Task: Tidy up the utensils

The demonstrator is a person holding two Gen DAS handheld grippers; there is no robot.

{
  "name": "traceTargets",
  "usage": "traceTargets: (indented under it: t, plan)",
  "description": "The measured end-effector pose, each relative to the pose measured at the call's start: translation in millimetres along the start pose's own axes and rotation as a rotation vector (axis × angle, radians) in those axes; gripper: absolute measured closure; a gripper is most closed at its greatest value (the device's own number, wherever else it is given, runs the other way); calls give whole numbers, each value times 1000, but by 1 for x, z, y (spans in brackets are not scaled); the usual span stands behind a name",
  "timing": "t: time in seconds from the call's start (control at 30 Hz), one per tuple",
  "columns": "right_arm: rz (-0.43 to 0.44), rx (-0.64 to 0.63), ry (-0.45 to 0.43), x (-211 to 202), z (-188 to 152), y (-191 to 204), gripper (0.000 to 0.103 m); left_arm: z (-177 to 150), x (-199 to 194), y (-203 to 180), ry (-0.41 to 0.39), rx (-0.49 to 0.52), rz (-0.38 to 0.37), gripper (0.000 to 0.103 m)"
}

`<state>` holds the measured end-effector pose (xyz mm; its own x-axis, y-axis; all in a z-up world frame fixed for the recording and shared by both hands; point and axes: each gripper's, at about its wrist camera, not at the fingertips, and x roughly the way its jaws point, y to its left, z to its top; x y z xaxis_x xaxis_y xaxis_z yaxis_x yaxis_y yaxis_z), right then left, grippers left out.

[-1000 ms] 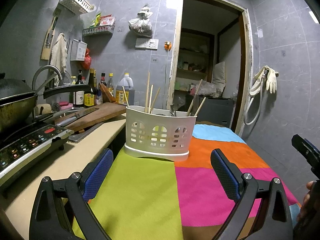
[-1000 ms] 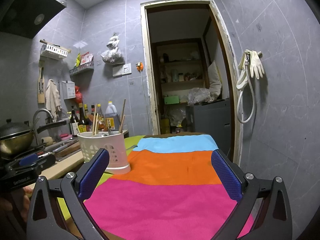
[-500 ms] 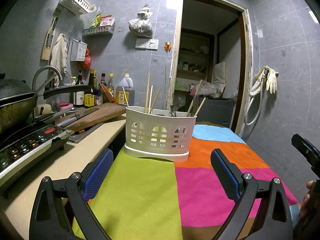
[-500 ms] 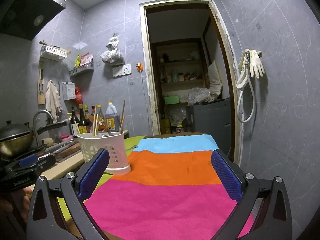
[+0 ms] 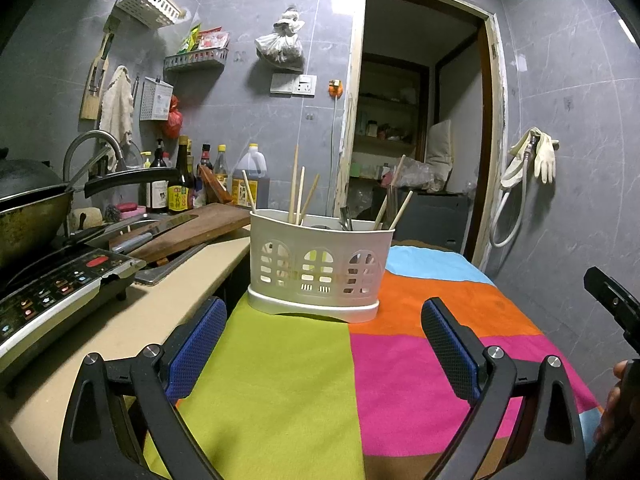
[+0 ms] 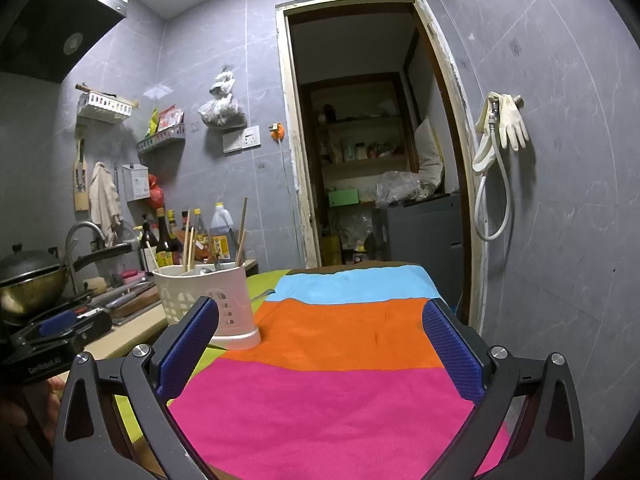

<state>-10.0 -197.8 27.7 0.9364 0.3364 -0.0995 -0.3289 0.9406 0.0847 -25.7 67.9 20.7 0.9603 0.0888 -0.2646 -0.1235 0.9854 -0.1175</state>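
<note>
Both tongs, left tongs (image 5: 324, 344) and right tongs (image 6: 320, 344), have black frames with silver screws, blue textured pads (image 5: 198, 344) at nine and three o'clock, and white lettering on the left body.

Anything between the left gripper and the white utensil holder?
No. In the left wrist view only bare green cloth lies between the open left gripper and the utensil holder.

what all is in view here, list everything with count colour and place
utensil holder: one, white, on the cloth's green patch
chopsticks: several, pale wood, upright in the holder
cloth: one, green, pink, orange, blue, over the table
wok: one, dark, far left
induction cooker: one, black, under the wok
cutting board: one, brown, on the counter
bottles: several, dark, by the wall
gloves: pale, hung on the right wall
left tool: open, empty
right tool: open, empty
</note>
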Motion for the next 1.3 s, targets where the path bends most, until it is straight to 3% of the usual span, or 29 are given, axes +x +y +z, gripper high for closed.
traceTargets:
  t: [0.9, 1.3]
  plan:
    - [-4, 5, 25, 14, -3, 9, 0, 0, 19, 2, 21, 5, -8, 7]
    - [-15, 10, 52, 21, -7, 16, 0, -3, 27, 7, 2, 16, 32, 7]
